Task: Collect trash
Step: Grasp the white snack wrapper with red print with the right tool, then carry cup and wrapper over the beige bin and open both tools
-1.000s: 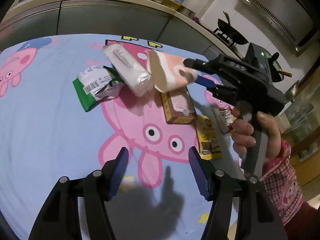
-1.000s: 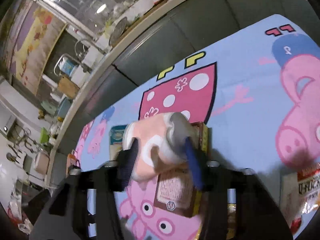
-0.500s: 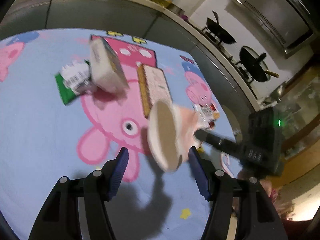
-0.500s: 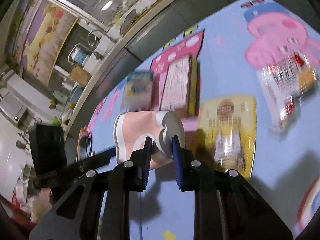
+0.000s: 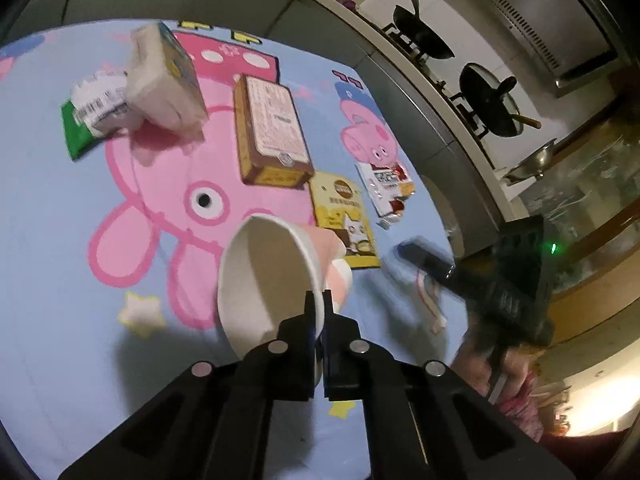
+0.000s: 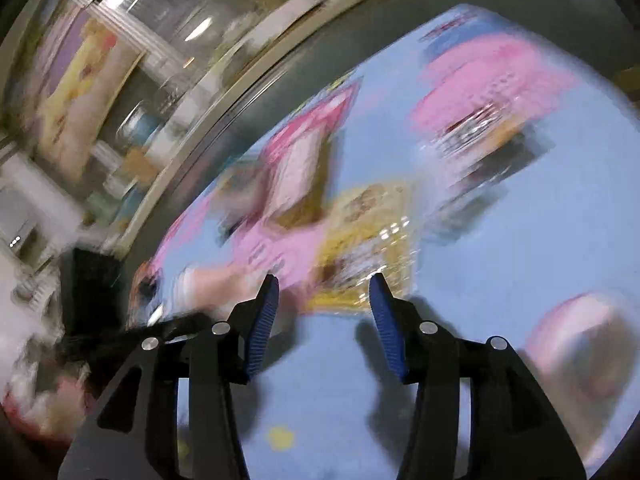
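My left gripper (image 5: 318,300) is shut on the rim of a pink and white paper cup (image 5: 268,280), held above the blue cartoon tablecloth (image 5: 52,216) with its open mouth toward the camera. My right gripper (image 6: 324,292) is open and empty; it shows blurred at the right of the left wrist view (image 5: 424,256). The cup appears as a pink smear at the left of the right wrist view (image 6: 208,280). On the cloth lie a brown box (image 5: 272,132), a yellow packet (image 5: 344,216), a red and white wrapper (image 5: 386,188), a tissue pack (image 5: 164,80) and a green wrapper (image 5: 92,116).
A grey counter edge (image 5: 400,68) runs behind the table, with woks on a stove (image 5: 492,100) beyond. The right wrist view is heavily motion-blurred. The yellow packet (image 6: 368,232) lies just ahead of the right fingers.
The cup passed from the right gripper to the left. The left gripper shut on its rim; the right gripper opened and pulled away to the right.
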A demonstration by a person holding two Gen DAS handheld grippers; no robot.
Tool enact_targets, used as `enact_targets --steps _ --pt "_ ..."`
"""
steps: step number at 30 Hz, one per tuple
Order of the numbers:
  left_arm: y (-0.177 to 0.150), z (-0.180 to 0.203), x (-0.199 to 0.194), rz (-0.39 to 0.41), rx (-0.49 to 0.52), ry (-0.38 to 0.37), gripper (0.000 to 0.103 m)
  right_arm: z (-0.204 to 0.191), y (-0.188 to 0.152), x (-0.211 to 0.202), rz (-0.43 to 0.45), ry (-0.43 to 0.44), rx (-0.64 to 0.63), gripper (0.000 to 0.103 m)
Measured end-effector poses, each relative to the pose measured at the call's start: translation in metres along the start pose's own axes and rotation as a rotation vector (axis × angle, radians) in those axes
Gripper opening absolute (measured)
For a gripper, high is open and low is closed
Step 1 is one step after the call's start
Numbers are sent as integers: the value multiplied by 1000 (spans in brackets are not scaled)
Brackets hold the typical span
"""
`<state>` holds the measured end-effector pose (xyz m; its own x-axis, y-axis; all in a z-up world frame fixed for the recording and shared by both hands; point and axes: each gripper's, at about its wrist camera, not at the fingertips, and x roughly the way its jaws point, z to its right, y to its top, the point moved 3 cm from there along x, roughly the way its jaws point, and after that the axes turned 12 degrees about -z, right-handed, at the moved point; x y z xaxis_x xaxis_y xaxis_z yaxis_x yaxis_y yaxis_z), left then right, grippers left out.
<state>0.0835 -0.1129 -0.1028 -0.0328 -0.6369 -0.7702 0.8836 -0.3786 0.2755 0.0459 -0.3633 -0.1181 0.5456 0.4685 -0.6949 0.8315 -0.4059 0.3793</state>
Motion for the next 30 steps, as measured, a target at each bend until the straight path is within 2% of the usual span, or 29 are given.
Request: enact_targets --steps 3,6,8,11,13,14,15,16,17,23,26,30 --pt "1 -3 -1 0 -18 -19 3 45 20 -21 94 -53 132 47" --pt "1 -2 1 3 -21 -19 3 72 34 -19 101 -40 218 47" --pt "2 -1 2 2 -18 -6 4 75 41 -10 95 -63 229 48" --pt "4 -3 7 -19 -42 19 6 65 50 0 130 -121 180 53" --pt "4 -4 10 -20 -57 20 8 52 52 11 132 -163 132 51" --pt "4 -4 10 -15 -58 22 8 47 50 16 125 -170 109 40" --pt "4 -4 10 -10 -54 24 6 45 50 22 104 -166 93 14" --pt "3 -2 10 -12 -47 19 3 43 48 29 75 -161 83 1" --pt "2 0 10 -15 -42 17 3 42 47 31 68 -159 84 1" --pt "-16 18 3 -33 16 10 3 21 1 2 89 -110 49 0" --pt "-30 28 4 -50 42 5 3 7 -38 -15 81 -98 19 0" --pt "-47 38 18 -91 64 24 3 1 -79 -15 10 -42 22 0"
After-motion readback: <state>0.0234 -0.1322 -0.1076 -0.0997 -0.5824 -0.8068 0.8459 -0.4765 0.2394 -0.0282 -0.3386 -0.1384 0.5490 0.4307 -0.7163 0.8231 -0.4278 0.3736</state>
